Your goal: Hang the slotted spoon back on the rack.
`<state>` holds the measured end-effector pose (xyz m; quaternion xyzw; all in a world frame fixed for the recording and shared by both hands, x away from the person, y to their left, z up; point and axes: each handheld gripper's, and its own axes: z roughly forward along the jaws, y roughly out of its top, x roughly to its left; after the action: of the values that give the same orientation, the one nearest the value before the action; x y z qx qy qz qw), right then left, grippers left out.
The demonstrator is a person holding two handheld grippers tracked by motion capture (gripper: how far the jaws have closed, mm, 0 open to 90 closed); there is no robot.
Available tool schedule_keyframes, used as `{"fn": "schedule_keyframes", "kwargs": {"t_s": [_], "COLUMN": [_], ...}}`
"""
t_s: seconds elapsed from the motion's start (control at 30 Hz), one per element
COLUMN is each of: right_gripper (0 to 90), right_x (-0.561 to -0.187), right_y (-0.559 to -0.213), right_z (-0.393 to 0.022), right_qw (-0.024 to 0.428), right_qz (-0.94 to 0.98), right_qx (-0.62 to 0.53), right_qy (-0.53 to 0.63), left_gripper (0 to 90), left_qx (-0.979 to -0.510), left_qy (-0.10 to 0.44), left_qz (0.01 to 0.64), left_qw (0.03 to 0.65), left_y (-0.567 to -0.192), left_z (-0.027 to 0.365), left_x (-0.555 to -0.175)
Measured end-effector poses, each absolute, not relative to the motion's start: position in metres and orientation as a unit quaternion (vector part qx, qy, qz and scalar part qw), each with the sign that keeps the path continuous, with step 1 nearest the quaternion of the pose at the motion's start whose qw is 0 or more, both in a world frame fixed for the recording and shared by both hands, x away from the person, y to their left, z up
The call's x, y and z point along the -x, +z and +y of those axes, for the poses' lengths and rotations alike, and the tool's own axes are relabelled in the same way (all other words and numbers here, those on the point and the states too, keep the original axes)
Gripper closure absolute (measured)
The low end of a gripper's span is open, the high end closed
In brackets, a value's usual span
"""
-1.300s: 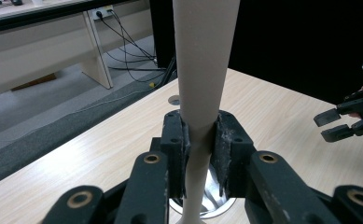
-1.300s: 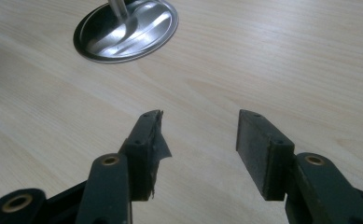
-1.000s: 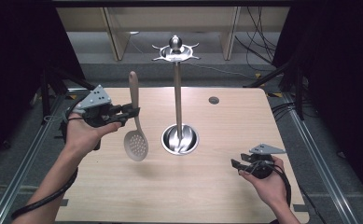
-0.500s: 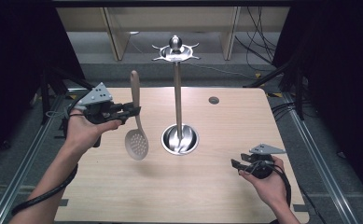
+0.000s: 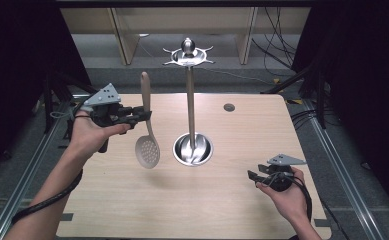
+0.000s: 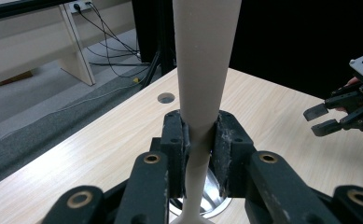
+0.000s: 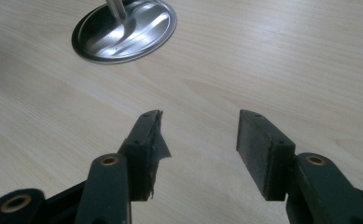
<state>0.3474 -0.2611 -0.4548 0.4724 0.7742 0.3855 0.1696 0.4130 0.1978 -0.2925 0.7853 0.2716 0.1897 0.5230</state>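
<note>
A beige slotted spoon (image 5: 146,130) hangs upright over the table's left half, its perforated bowl low and its handle pointing up. My left gripper (image 5: 143,114) is shut on the handle; in the left gripper view the pads clamp the spoon (image 6: 202,93) from both sides. A steel utensil stand (image 5: 191,100) with a round base (image 5: 193,149) and hooked top stands mid-table, right of the spoon. My right gripper (image 5: 255,177) rests near the table's front right, open, nothing between its jaws (image 7: 200,135). The right gripper view shows the stand's base (image 7: 125,30) ahead.
The wooden table (image 5: 232,200) has a small round hole (image 5: 229,107) at the back right. Metal rails run along both sides, cables lie on the floor behind. In the left gripper view the other gripper (image 6: 342,112) appears at far right.
The left hand with the spoon has shifted slightly; the spoon stays held upright. The right hand has kept still.
</note>
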Motion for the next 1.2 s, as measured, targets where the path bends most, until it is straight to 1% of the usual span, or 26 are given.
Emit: {"fn": "schedule_keyframes", "kwargs": {"t_s": [0.3, 0.4, 0.5, 0.57, 0.83, 0.87, 0.93, 1.2], "right_gripper": [50.4, 50.4, 50.4, 50.4, 50.4, 50.4, 50.4, 50.3], "right_x": [-0.347, -0.347, -0.348, -0.348, -0.348, -0.348, -0.348, -0.348], "right_y": [-0.454, -0.454, -0.456, -0.455, -0.455, -0.455, -0.455, -0.455], "right_z": [-0.262, -0.261, -0.260, -0.261, -0.261, -0.260, -0.261, -0.261], "right_qw": [0.177, 0.175, 0.163, 0.173, 0.172, 0.165, 0.172, 0.172], "right_qz": [0.775, 0.773, 0.774, 0.774, 0.773, 0.773, 0.773, 0.773], "right_qx": [-0.473, -0.474, -0.472, -0.472, -0.472, -0.472, -0.472, -0.473], "right_qy": [0.380, 0.383, 0.390, 0.386, 0.387, 0.391, 0.387, 0.387], "left_gripper": [74.4, 74.5, 74.5, 74.5, 74.4, 74.5, 74.5, 74.5], "left_qx": [-0.787, -0.787, -0.788, -0.789, -0.790, -0.791, -0.791, -0.792], "left_qy": [0.185, 0.184, 0.183, 0.182, 0.179, 0.179, 0.177, 0.175], "left_qz": [0.270, 0.269, 0.269, 0.268, 0.268, 0.268, 0.266, 0.264], "left_qw": [0.523, 0.523, 0.523, 0.522, 0.521, 0.521, 0.522, 0.522], "left_y": [-0.287, -0.286, -0.285, -0.285, -0.283, -0.283, -0.283, -0.280], "left_z": [0.198, 0.197, 0.196, 0.195, 0.194, 0.194, 0.193, 0.191], "left_x": [-0.417, -0.419, -0.420, -0.420, -0.423, -0.423, -0.424, -0.426]}}
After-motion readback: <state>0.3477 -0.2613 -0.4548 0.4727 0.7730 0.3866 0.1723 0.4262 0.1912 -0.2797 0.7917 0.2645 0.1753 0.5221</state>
